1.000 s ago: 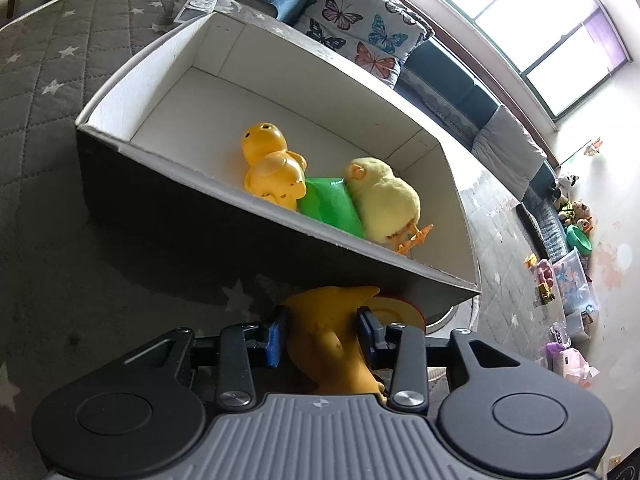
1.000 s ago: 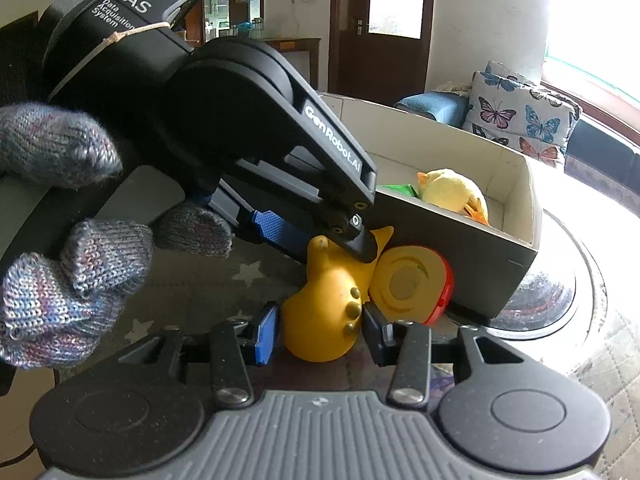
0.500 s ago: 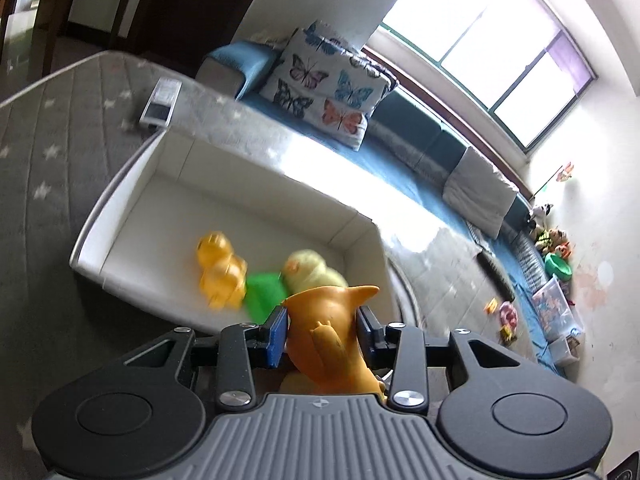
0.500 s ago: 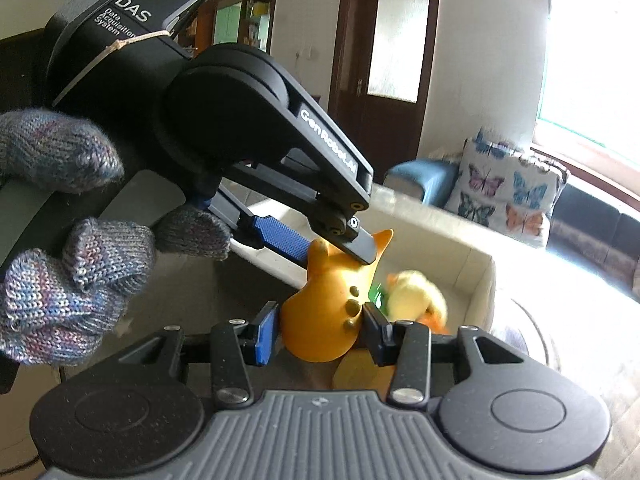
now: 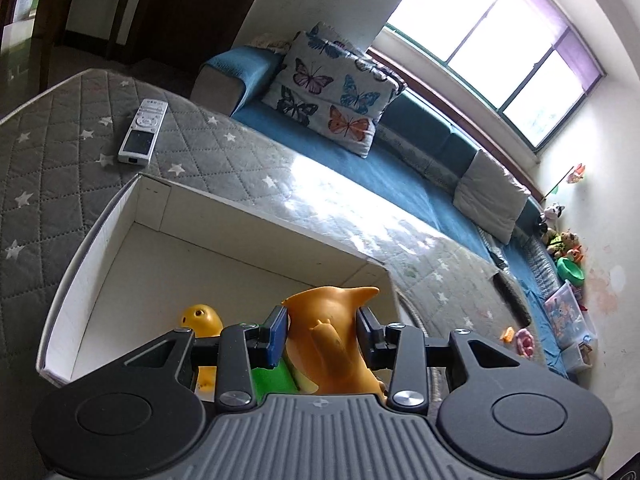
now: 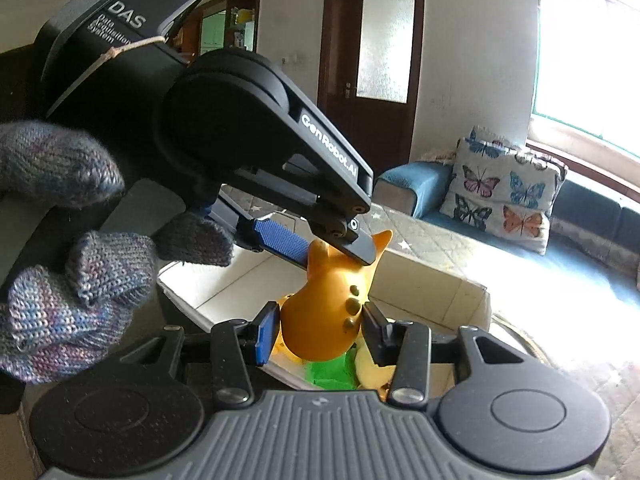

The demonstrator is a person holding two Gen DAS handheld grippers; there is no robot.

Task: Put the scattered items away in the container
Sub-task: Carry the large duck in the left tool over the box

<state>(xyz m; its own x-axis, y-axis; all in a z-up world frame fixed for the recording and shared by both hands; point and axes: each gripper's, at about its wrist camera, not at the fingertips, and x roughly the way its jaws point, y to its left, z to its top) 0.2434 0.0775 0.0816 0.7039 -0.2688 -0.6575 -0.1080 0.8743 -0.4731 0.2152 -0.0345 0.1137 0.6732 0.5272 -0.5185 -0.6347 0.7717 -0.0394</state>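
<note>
While both claws clamp the orange rubber toy (image 5: 328, 340), left claw (image 5: 322, 330) high, right claw (image 6: 320, 330) low, it hangs above the white box (image 5: 256, 216) holding a yellow duck (image 5: 200, 318).

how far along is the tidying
Done: a yellow duck, a green toy and a pale plush chick lie in the white box. In hand: both hand-held grippers, left and right, clamp an orange toy above it. Left: release it inside.

Both wrist views look closely down into the box (image 5: 120, 220).
</note>
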